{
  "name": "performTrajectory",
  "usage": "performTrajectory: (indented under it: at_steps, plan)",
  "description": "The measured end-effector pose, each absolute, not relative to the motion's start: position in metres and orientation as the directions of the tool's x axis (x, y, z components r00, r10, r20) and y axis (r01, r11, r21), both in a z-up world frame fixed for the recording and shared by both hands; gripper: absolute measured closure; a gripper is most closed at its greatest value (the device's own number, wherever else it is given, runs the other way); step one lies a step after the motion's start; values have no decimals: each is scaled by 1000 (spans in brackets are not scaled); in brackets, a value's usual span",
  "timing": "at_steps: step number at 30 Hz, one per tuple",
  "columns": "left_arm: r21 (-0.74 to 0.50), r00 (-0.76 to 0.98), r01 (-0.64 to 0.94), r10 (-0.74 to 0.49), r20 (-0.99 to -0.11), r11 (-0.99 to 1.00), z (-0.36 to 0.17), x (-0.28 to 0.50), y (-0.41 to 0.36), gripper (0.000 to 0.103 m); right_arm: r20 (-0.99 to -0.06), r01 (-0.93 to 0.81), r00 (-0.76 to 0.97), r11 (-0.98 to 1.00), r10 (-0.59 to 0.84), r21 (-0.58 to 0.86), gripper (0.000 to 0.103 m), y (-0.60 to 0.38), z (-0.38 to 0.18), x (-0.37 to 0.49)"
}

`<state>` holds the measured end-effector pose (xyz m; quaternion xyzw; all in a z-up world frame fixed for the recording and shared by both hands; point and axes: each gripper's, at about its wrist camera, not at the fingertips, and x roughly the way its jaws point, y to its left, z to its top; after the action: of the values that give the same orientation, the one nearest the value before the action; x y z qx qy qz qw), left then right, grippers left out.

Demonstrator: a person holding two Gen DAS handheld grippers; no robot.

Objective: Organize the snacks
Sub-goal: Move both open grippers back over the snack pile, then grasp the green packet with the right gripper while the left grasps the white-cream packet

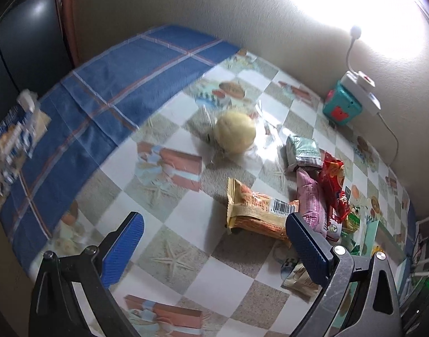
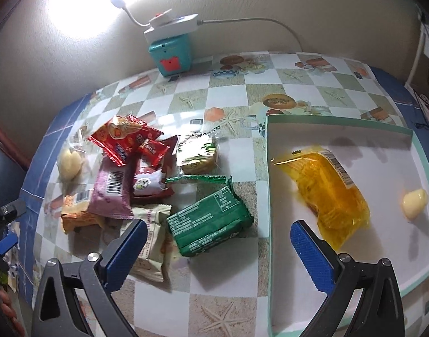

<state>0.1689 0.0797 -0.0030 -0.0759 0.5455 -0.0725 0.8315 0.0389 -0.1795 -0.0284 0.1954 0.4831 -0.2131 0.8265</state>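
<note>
Two snacks already lie in the box (image 2: 422, 151); the heap (image 2: 147, 174) waits on the table (image 2: 228, 289). Both tools, left (image 1: 214, 241) and right (image 2: 217, 250), gape empty. Next: right closes on green packet (image 2: 211, 221).

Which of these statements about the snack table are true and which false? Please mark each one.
1. The yellow packet lies inside the tray. True.
2. The right hand-held gripper is shut on the green packet. False: it is open and holds nothing.
3. The tray holds two items. True: the packet and a small pale sweet.
4. The left hand-held gripper holds the round bun. False: it is open, and the bun lies on the table.
</note>
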Motion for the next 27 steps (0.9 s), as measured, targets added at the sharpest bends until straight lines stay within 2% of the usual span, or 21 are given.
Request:
performTrajectory:
  at_steps: [3, 14, 27]
  plan:
    - [-191, 359, 26, -188, -914, 981, -14, 171, 69, 2, -888, 533, 433, 839, -158, 110, 0, -183, -33, 43]
    - [-188, 248, 156, -223, -943, 970, -37, 157, 8, 2, -909, 474, 394, 877, -134, 76, 0, -183, -56, 62]
    - [-222, 181, 171, -252, -950, 960, -46, 148, -21, 2, -911, 437, 386, 898, -147, 40, 10, -181, -59, 67]
